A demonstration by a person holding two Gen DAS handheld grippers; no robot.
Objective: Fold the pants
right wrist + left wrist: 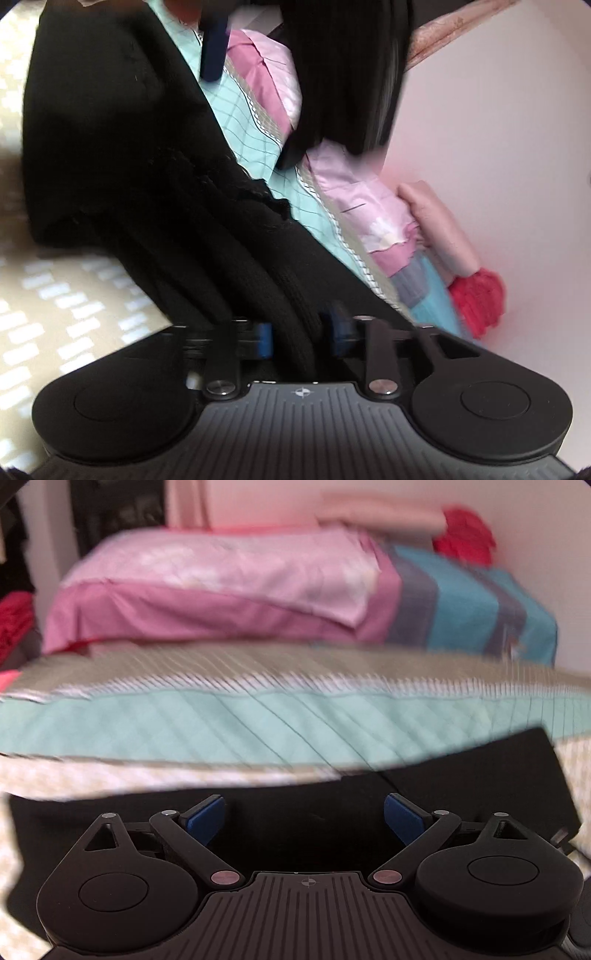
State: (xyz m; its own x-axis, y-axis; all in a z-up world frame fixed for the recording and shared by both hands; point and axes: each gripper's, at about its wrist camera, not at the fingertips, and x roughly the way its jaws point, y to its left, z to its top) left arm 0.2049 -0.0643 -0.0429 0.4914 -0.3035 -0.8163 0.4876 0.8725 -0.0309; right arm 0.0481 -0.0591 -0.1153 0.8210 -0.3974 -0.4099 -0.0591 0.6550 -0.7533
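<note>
Bedding first: quilted mint cover (221,723) with beige-and-white woven border, pink pillow (221,579) behind it, teal striped blanket (469,602), red fuzzy item (465,531) by a pale pink wall (498,110). Black pants (461,775), soft knit with ribbed folds, lie flat on the bed right under the left gripper (304,818); blue pads spread wide, holding nothing. Right gripper (301,332) is clamped on a bunched fold of the pants, fabric rising up and away from it

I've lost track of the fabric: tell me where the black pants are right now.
The black pants lie on the patterned bedspread, a bunched fold clamped in the right gripper; in the left wrist view they lie under the open left gripper.
</note>
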